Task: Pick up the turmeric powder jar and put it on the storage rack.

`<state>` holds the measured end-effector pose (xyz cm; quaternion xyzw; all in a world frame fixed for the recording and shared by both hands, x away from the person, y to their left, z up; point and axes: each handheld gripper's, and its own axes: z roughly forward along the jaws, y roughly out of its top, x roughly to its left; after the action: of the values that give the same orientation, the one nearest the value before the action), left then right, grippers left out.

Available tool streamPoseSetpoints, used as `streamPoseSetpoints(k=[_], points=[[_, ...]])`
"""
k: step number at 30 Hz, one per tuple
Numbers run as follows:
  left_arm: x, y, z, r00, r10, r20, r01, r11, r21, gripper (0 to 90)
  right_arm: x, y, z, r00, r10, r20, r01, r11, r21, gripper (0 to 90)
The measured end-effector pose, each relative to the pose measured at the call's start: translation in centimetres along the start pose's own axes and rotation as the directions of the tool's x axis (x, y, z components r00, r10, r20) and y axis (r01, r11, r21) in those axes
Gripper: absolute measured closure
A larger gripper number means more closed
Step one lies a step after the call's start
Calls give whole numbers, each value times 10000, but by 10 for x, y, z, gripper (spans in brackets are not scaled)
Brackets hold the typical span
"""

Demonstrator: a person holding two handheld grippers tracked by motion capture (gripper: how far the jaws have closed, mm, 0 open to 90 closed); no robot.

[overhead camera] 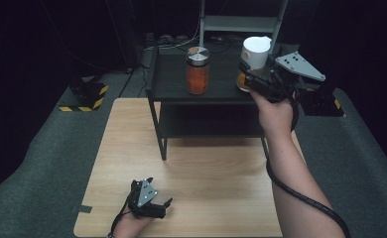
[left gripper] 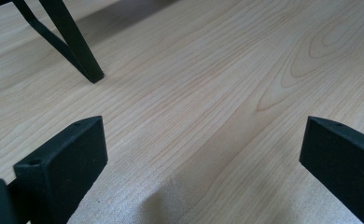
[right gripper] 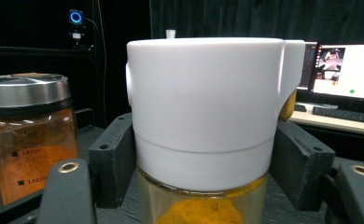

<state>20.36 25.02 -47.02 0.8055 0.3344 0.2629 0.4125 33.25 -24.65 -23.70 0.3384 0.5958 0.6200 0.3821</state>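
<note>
I hold a two-jaw gripper in each hand at a light wooden table (overhead camera: 206, 193). A black two-tier shelf (overhead camera: 176, 84) stands at the table's far end.

My right gripper (overhead camera: 253, 79) reaches up to the shelf's top tier. Its jaws sit on either side of a clear jar with a tall white lid (right gripper: 206, 112), pressing against the lid's lower sides. In the right gripper view, yellow-orange powder shows through the glass below the lid. The jar stands on the right part of the top tier.

To its left on the same tier, well apart from it, stands a second jar (overhead camera: 198, 71) with a silver metal lid, filled with orange-red powder. Printed volume marks show on its glass in the right gripper view.

My left gripper (overhead camera: 149, 198) rests low over the table's near edge, on the left. In the left gripper view its jaws stand wide apart with bare wood grain between them, holding nothing. One black shelf leg (left gripper: 77, 46) meets the tabletop ahead of them.
</note>
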Motion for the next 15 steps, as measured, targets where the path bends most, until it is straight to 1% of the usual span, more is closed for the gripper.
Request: streamPoseSetpoints(k=[2,7,15], points=[[0,0,0,10000,7,-2,-7,10000,2,11,0,0,1,10000,-5,5,5,10000,0,303],[0,0,0,10000,18,9,-18,10000,-5,11,-2,-3,1,9997,244,23,-244,9997,-78,301],[0,0,0,10000,24,18,-24,10000,-5,11,-6,-3,2,9997,223,-75,-224,9997,-73,298]])
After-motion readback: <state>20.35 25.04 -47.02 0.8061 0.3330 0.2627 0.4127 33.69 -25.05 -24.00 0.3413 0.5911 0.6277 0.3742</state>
